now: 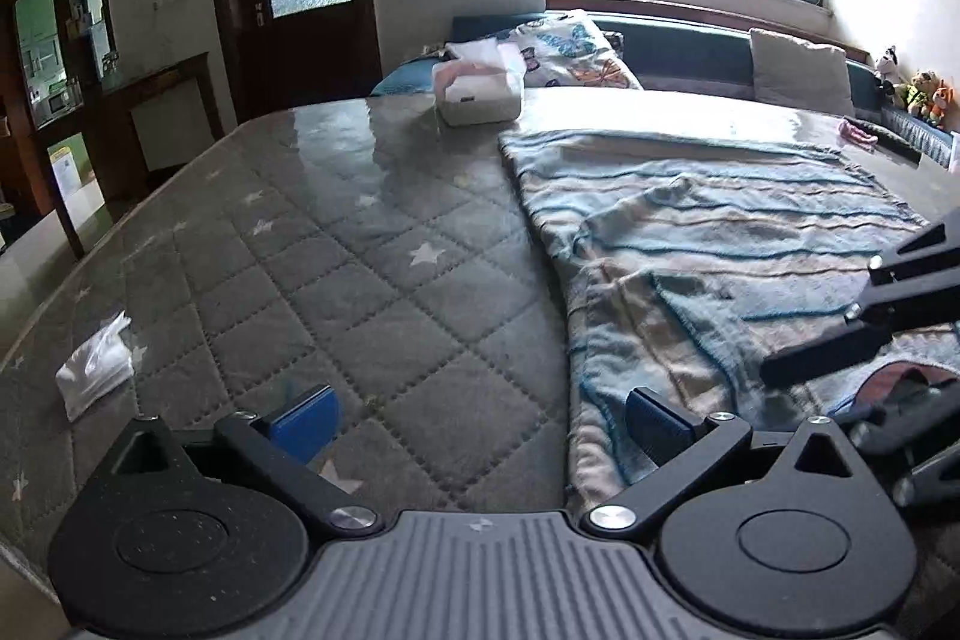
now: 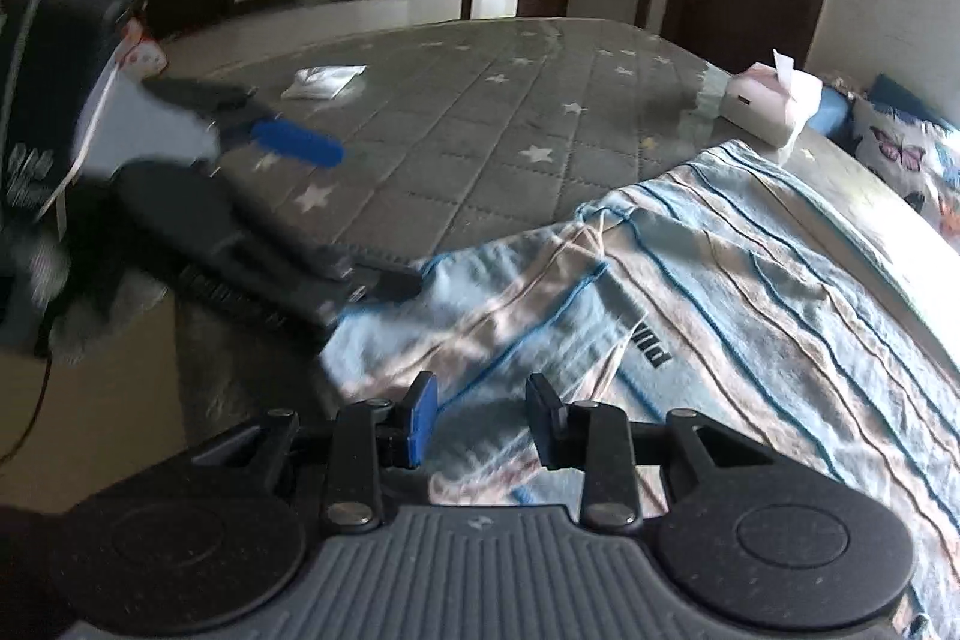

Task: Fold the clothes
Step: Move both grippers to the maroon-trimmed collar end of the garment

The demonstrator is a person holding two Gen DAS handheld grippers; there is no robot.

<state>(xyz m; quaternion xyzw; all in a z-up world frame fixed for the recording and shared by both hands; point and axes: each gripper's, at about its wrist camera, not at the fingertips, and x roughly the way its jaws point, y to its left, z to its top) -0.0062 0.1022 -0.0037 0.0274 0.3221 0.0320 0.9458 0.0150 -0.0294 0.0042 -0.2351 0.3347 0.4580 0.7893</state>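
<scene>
Quilted mattress [image 1: 336,244], striped garment [image 1: 690,244] lying flat

Your left gripper [image 1: 480,424] is built of matte black plastic — two round, faintly speckled discs flank a grey ribbed panel with a small pale emblem near its top edge. Flat black link arms run forward from bright silver screws, and smaller screws sit at the outer joints beside triangular cut-outs. Its finger pads [image 1: 306,421] are blue, ribbed on the inner face. Your right gripper [image 2: 483,421] has the same make: grey ribbed panel, black discs, silver screws, one blue pad [image 2: 420,421] and one that looks dark. From the right wrist camera, the left unit's body shows a grey casing with pale, blurred markings.
</scene>
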